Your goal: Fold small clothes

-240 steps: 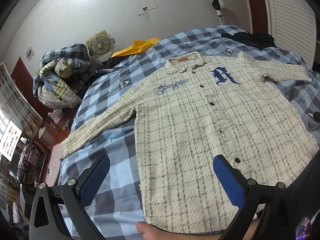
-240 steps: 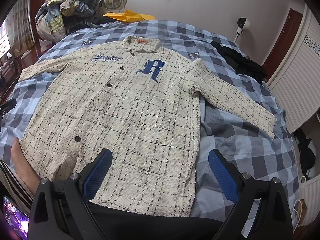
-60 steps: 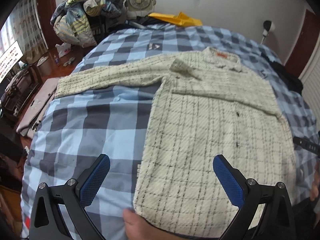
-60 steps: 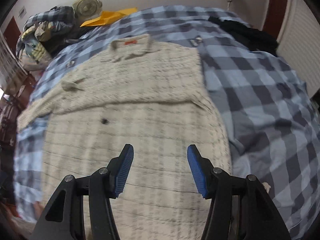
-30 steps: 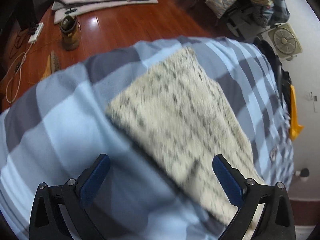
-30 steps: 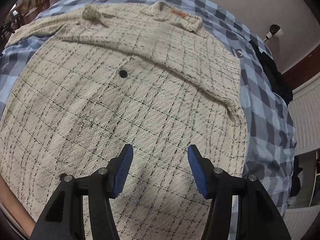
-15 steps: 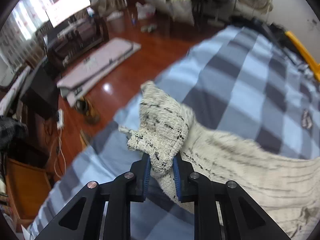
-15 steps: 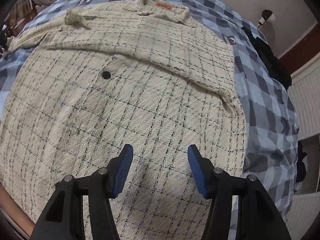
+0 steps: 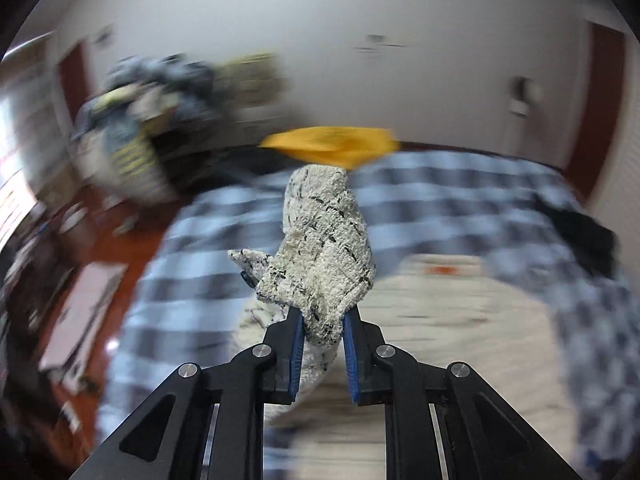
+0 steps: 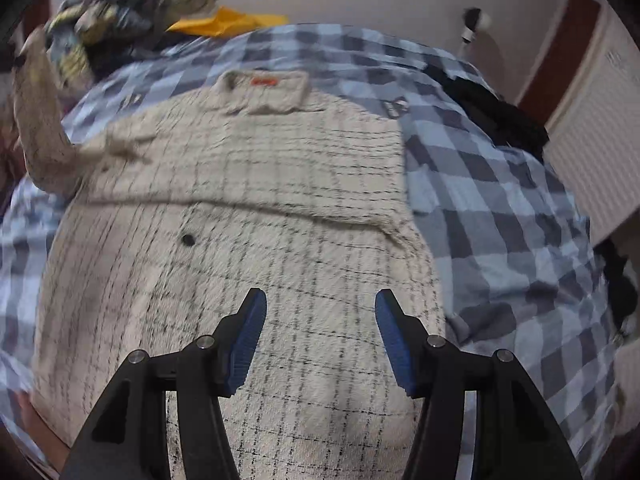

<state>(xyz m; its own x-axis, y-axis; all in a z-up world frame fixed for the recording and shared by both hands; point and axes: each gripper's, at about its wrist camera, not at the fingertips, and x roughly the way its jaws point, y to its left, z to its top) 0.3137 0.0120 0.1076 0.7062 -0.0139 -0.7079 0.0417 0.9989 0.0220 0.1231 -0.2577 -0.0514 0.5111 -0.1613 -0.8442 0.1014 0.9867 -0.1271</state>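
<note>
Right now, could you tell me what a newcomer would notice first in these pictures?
First the left tool, shut on the cream plaid sleeve cuff and holding it lifted in mid-frame. Then the shirt lying back-up across the blue checked bed cover, with the open right tool above its lower half.

we see both grippers built alike: the left gripper [image 9: 320, 344] and the right gripper [image 10: 320, 336] have matte black angular linkage arms with triangular cut-outs, round silver screws at the joints, and ribbed blue pads [image 10: 394, 340] lining the inner faces of their fingers
</note>
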